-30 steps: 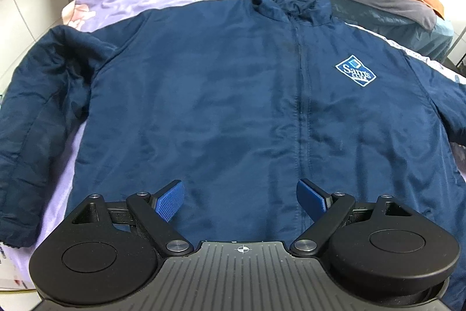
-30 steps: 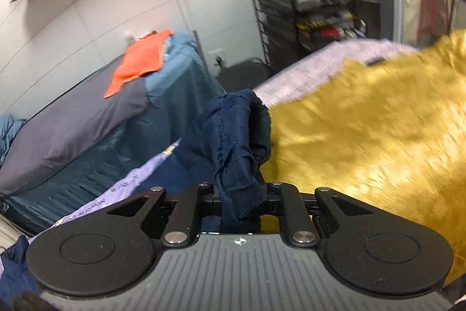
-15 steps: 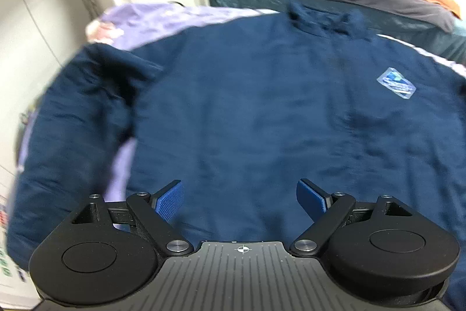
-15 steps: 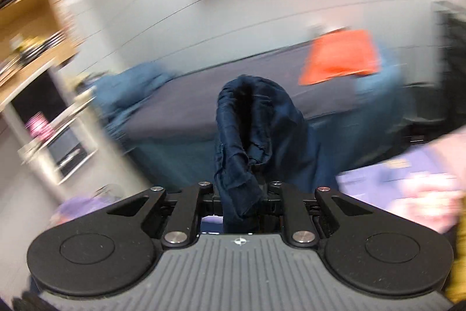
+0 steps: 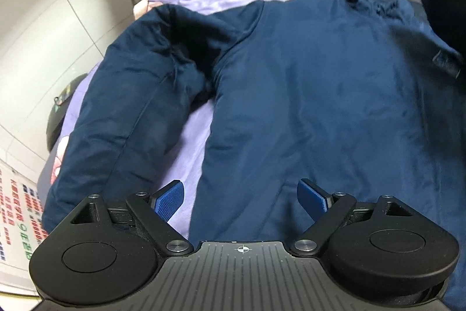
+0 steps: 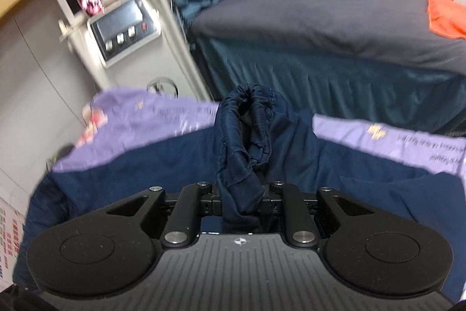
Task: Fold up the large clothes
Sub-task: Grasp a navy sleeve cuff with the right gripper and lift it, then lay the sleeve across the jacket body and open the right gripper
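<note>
**Right wrist view: sleeve cuff clamped, left claw idle**

Right wrist view: right gripper (image 6: 241, 198) is clenched on the bunched cuff of the navy padded jacket's sleeve (image 6: 247, 142). Cloth stands up between the jaws, which have just eased apart slightly, pads still gripping it. Navy padded jacket (image 5: 335, 95) lies flat on the lilac printed bedsheet (image 5: 192, 136), collar at the far side.

Left wrist view: left gripper (image 5: 241, 198) is released, blue ribbed pads (image 5: 169, 200) wide apart, nothing between them. It hangs over the jacket's near hem. The other sleeve (image 5: 122, 118) lies stretched along the left edge of the sheet. Dark blurred shape at far right, cannot tell what.

Beyond: grey-covered bed (image 6: 335, 19), orange cloth (image 6: 445, 16) on its right end, white control unit with buttons (image 6: 125, 31) far left.
</note>
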Motion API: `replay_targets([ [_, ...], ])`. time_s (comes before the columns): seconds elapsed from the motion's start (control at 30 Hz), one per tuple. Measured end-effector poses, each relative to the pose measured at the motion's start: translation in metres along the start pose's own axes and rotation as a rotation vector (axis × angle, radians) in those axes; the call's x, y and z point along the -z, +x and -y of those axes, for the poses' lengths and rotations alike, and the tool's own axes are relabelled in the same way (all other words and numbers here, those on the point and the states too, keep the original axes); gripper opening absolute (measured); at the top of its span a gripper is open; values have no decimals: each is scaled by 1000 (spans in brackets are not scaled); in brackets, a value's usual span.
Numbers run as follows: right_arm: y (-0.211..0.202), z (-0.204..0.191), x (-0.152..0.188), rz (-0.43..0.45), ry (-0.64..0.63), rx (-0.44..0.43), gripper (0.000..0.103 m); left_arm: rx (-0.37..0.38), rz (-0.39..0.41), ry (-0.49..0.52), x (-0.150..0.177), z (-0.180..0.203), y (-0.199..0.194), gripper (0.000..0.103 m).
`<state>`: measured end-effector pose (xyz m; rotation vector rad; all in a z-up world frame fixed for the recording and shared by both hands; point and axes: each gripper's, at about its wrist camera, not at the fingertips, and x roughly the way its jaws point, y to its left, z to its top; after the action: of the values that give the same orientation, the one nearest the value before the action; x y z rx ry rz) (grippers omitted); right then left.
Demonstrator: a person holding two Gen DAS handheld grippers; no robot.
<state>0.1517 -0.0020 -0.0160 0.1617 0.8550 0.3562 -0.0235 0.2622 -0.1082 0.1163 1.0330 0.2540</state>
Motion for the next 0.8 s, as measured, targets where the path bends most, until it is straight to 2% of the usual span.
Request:
replay_targets([
  [0.2,34,-26,27,-65,-40,28,30,20,10,-19,-4,0,1,103],
  [0.23,39,-29,32,-83,-41,24,41,24,11,-21,-5,1,1,103],
  [0.27,45,-31,38,-99,-40,7,58,31,11,-19,-6,2,2,103],
  [0.33,48,-33,47,-126,-47,-16,68,38,9,-9,-7,6,4,103],
  [0.4,48,-34,55,-171,-21,-18,69,37,2,10,-7,11,7,103],
  [0.43,47,-34,56,-184,4,-31,74,37,-3,20,-8,13,8,103],
  [0.5,36,-27,61,-184,67,-78,79,35,-12,33,-8,16,11,103],
  [0.57,23,-18,67,-181,101,-90,84,44,-19,34,-11,17,14,103],
  [0.67,3,2,77,-167,137,-65,86,69,-6,32,-17,19,14,103],
  [0.8,-21,42,92,-135,179,44,86,100,43,60,-36,29,13,103],
])
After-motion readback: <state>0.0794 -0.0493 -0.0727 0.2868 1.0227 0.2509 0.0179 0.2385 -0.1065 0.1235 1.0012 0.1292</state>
